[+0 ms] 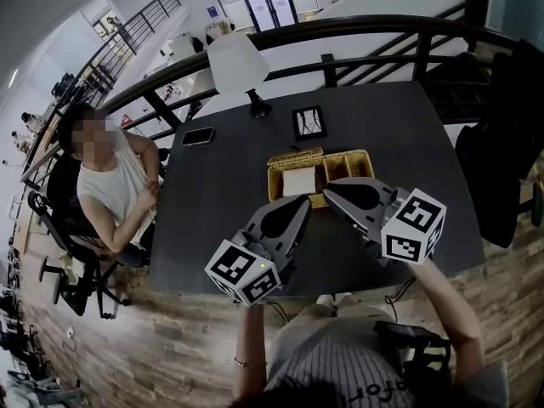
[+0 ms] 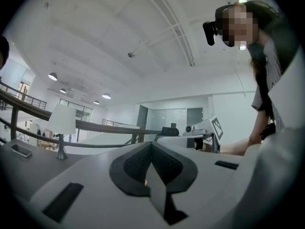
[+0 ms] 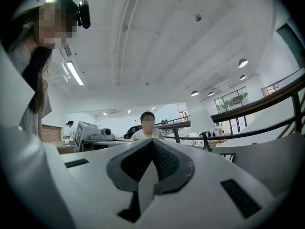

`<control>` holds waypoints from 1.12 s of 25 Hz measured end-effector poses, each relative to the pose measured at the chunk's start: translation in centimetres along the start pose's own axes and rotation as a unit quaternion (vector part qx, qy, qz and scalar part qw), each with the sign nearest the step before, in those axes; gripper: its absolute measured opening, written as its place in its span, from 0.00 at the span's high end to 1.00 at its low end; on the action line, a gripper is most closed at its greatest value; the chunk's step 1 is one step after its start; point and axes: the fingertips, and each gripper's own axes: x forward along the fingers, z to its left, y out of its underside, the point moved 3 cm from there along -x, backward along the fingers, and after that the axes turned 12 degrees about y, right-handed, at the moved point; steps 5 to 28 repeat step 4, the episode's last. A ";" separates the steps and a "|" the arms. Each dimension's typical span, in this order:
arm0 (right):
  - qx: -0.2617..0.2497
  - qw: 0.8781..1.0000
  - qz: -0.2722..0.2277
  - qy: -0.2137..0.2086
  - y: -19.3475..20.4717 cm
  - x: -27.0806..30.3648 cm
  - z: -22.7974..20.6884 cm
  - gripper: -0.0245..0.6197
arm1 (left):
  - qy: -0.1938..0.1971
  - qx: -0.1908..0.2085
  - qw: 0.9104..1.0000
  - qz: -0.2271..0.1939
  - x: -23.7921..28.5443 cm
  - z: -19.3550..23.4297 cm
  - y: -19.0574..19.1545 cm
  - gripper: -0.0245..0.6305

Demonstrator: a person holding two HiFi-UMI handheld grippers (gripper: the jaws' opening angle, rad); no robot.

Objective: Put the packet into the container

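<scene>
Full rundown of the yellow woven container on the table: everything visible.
The yellow woven container is a shallow rectangular tray, wicker-like, split by dividers into several sections. It sits flat on the dark grey table, near its middle. A flat white packet lies in the section at the person's left. In the head view the shut tips of the left gripper and the right gripper overlap its near edge; whether they touch it cannot be told.
</scene>
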 end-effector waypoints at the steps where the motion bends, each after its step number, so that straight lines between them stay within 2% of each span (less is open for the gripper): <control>1: 0.000 1.000 -0.002 0.001 0.0 -0.1 0.0 0.95 | 0.001 0.000 1.000 0.001 0.1 -0.1 0.1 0.95; 28: 0.000 1.000 -0.005 0.002 0.0 -0.6 0.1 0.95 | 0.004 -0.001 1.000 0.004 0.2 -0.4 0.2 0.95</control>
